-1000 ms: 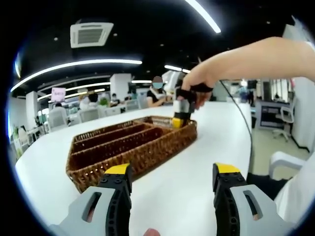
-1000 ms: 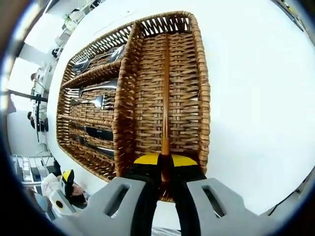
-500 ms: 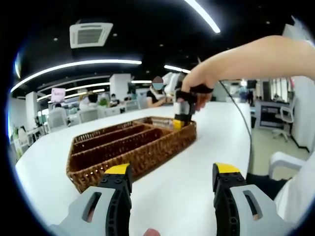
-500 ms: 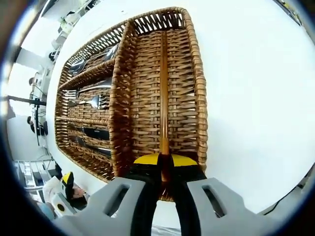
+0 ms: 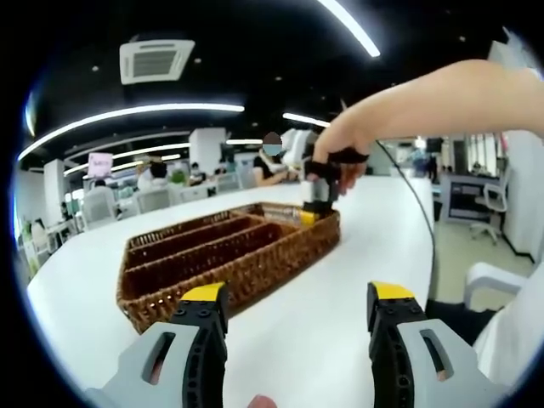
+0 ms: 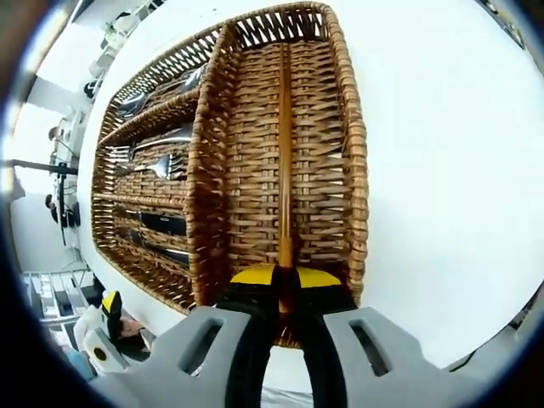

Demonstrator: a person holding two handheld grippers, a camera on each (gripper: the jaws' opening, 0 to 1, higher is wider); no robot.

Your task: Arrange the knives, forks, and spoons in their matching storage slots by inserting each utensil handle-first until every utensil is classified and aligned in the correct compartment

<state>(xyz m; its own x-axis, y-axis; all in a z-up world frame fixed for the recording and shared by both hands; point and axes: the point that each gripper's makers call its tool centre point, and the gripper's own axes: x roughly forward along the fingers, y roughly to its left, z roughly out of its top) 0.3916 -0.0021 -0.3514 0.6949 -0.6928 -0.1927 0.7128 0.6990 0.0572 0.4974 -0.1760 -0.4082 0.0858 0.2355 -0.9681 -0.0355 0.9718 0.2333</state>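
Woven wicker basket (image 6: 212, 170), ribbed compartments

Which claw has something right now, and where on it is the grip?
The right claw is shut on a slim brown wooden stick, gripping its near end; the rest lies along the woven wicker tray's wide compartment. The left claw is open, holding nothing.

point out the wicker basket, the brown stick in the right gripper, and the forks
wicker basket (image 6: 350, 161), right gripper view, on its woven outer wall
brown stick (image 6: 285, 153), right gripper view, mid-shaft over the wide compartment
forks (image 6: 157, 167), right gripper view, on a fork's head in a narrow slot
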